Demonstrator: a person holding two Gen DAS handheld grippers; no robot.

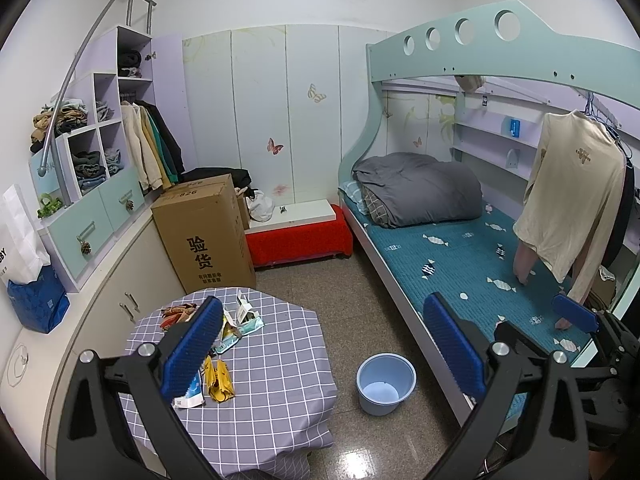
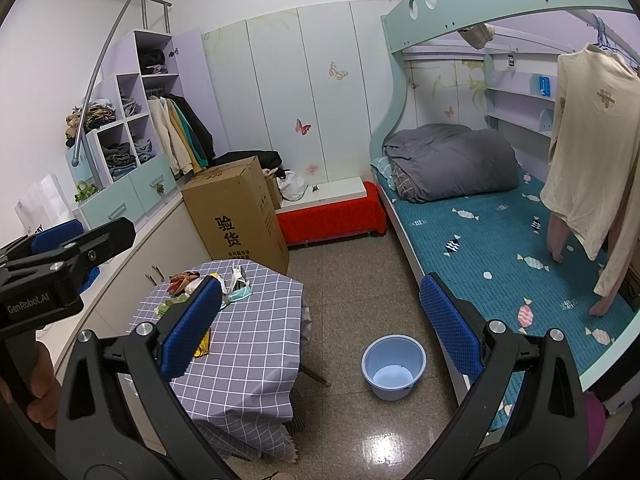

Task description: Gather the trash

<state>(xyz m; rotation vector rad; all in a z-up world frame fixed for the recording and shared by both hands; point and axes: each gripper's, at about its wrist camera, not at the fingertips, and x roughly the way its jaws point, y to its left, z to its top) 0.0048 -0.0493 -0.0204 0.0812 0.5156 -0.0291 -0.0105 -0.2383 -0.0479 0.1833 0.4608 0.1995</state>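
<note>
Both my grippers held up, jaws wide
My left gripper (image 1: pixel 324 346) and right gripper (image 2: pixel 320 326) gape with nothing between the pads, side by side, angled slightly downward

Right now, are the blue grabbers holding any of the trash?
No. The left gripper and right gripper are both open and empty. The wrappers lie on the table, and the bucket stands untouched.

Blue bucket (image 2: pixel 393 366) beside checked table (image 2: pixel 256 344)
</note>
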